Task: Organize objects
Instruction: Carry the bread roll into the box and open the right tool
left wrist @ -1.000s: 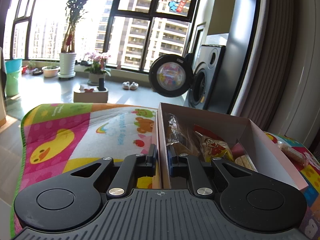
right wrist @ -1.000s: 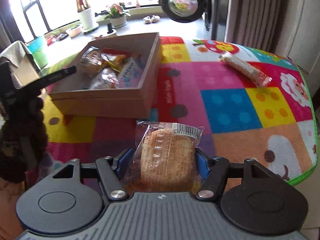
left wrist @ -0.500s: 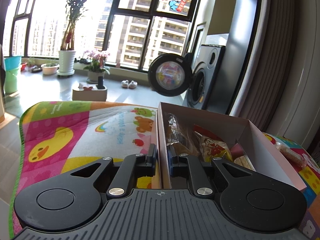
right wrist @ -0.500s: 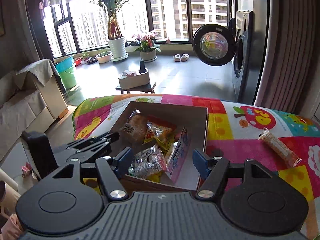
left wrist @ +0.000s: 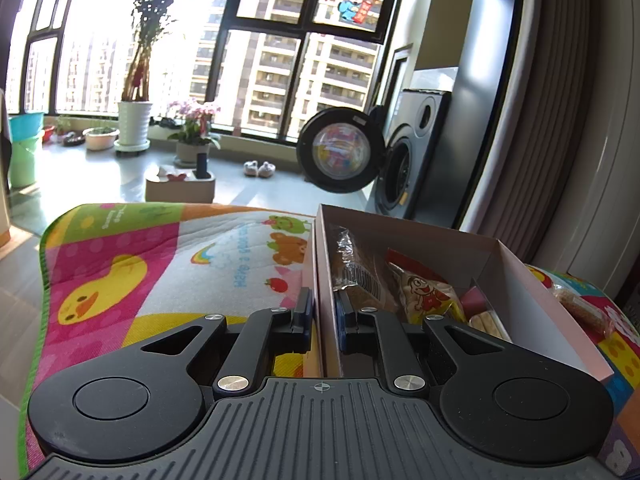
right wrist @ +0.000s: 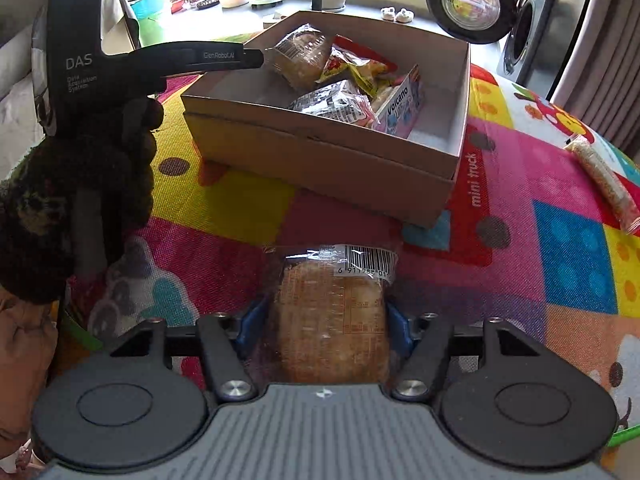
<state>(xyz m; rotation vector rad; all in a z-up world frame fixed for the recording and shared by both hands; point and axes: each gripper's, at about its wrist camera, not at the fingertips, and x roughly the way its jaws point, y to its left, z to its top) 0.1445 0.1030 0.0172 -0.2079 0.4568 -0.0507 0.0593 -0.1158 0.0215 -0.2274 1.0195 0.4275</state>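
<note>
gripping a wrapped bun [right wrist: 334,312] between both pads, the right tool [right wrist: 324,330] hangs low over the table [right wrist: 572,252], short of the box [right wrist: 320,152]. the left tool [left wrist: 322,316] is nearly shut, pinching the box's near wall. several snacks [right wrist: 340,76] are already inside; by my reading the bun goes next, and the far snack bar [right wrist: 604,182] is left.

A box [right wrist: 320,152] sits on the mat [right wrist: 520,208], snack packets [right wrist: 340,80] piled inside it. Nearer the right wrist camera, a wrapped bun [right wrist: 332,312] lies before the box; a long snack bar [right wrist: 604,180] lies well right of it, the washing machine [right wrist: 520,20] behind.
</note>
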